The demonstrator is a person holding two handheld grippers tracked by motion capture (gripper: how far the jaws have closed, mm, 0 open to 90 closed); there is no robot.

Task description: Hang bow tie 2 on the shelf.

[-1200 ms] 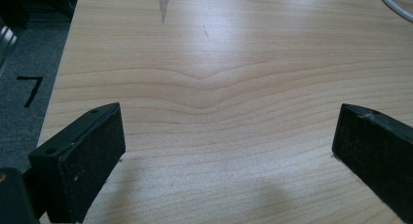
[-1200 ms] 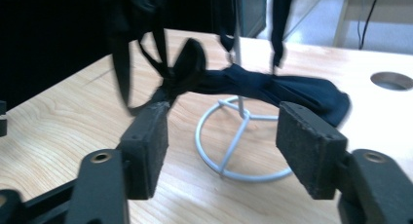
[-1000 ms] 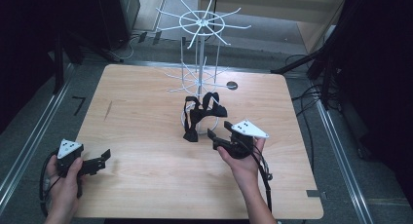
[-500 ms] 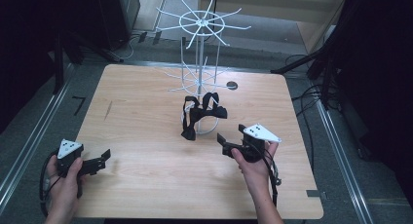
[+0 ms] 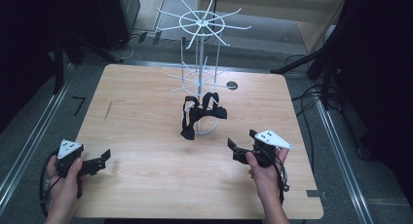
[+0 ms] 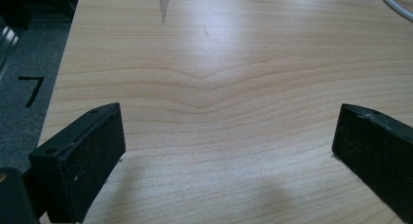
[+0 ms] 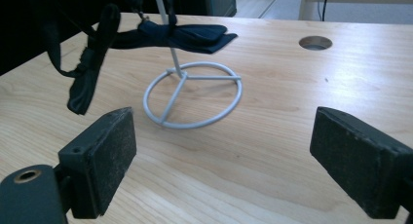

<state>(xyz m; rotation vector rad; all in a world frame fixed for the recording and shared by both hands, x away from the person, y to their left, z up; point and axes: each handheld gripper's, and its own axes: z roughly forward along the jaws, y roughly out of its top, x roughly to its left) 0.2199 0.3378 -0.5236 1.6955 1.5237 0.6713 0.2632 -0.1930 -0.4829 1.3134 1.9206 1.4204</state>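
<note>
We see a white wire rack (image 5: 198, 63) standing on the wooden counter (image 5: 146, 117), toward twelve o'clock from the counter's middle, its ring base resting flat on the wood. A black strap (image 5: 199, 114) hangs from the rack's lower arms, draped around the pole, with one end dangling low toward seven o'clock of the base and ending just above the wood. From the right gripper view the strap (image 7: 97, 53) sits at about eleven o'clock, the ring base (image 7: 192, 95) straight ahead at twelve, and a round hole (image 7: 315, 42) in the counter shows at about one o'clock. The right gripper (image 5: 242, 147) is held in the person's right hand (image 5: 263, 173) at about four o'clock from the rack's base, near it but apart from it, its fingers (image 7: 104, 160) pointing toward the strap. Those fingers have just been opening and now stand spread wide, with nothing between them but bare wood. The left gripper (image 5: 101, 158) sits in the left hand (image 5: 65, 177) at the counter's eight o'clock corner, well apart from the rack and strap. Its fingers (image 6: 83, 158) are likewise released and wide apart, with plain counter between them. A dark mark like a seven (image 5: 79, 105) lies on the grey floor at nine o'clock of the counter.
</note>
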